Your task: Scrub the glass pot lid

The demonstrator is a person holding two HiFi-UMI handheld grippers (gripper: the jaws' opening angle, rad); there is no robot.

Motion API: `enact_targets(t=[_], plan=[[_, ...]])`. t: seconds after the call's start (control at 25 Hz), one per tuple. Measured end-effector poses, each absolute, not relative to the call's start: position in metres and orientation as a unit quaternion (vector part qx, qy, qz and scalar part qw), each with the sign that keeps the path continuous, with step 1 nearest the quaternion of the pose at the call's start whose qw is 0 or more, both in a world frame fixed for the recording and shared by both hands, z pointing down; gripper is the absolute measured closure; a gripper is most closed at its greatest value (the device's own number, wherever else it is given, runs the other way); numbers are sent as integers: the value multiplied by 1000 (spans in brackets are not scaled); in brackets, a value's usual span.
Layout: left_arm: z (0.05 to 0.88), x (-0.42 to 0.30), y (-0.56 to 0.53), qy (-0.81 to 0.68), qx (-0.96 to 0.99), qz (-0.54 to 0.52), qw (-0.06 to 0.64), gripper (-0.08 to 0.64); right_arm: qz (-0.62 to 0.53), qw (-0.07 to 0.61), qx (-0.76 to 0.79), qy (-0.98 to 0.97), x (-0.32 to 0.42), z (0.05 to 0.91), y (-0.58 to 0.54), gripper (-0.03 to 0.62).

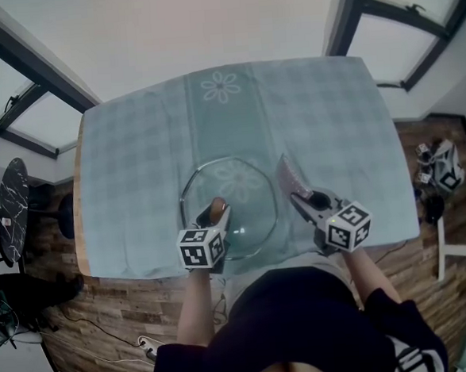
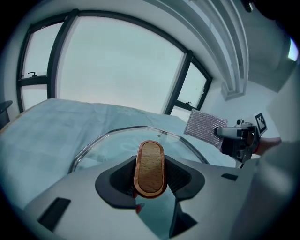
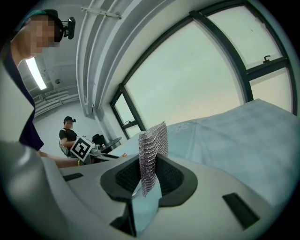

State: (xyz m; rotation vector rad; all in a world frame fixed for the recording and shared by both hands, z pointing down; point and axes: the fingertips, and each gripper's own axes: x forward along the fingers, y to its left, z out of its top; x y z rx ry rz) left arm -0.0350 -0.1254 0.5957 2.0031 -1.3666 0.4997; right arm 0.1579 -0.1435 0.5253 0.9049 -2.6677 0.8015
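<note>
A glass pot lid [image 1: 228, 201] with a metal rim lies on the pale blue tablecloth [image 1: 135, 148], near its front edge. Its oval wooden handle [image 2: 150, 168] sits between the jaws of my left gripper [image 1: 217, 212], which is shut on it. In the left gripper view the lid [image 2: 122, 140] stretches away beyond the handle. To the right of the lid, my right gripper [image 1: 301, 191] is shut on a silvery mesh scrubbing cloth [image 1: 286, 172], held upright and clear of the glass. The same cloth [image 3: 152, 152] stands up between the right jaws [image 3: 149, 180].
The table's front edge [image 1: 143, 271] runs just before both grippers. Wooden floor lies on both sides, with a dark round stool [image 1: 12, 208] at the left and spare marker cubes [image 1: 442, 166] at the right. A seated person [image 3: 68, 133] shows far off in the right gripper view.
</note>
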Motion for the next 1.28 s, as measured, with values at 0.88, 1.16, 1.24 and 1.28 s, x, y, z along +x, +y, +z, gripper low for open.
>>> enact_targets(t=[0.88,1.16,1.24,1.28], plan=[[645,-16,-126,-524,735,313,296,390,278,109,294,-908,141,529,-134,506],[634,-22,-124,-554,734,261,293,301,275,106,274,-916,122,522,-124,506],[633,-24,-117,-557,729,263,299,292,273,110,268,-917,120,520,-119,506],[631,-25,-112,-559,727,261,303,291,272,113,265,-918,118,519,-117,506]])
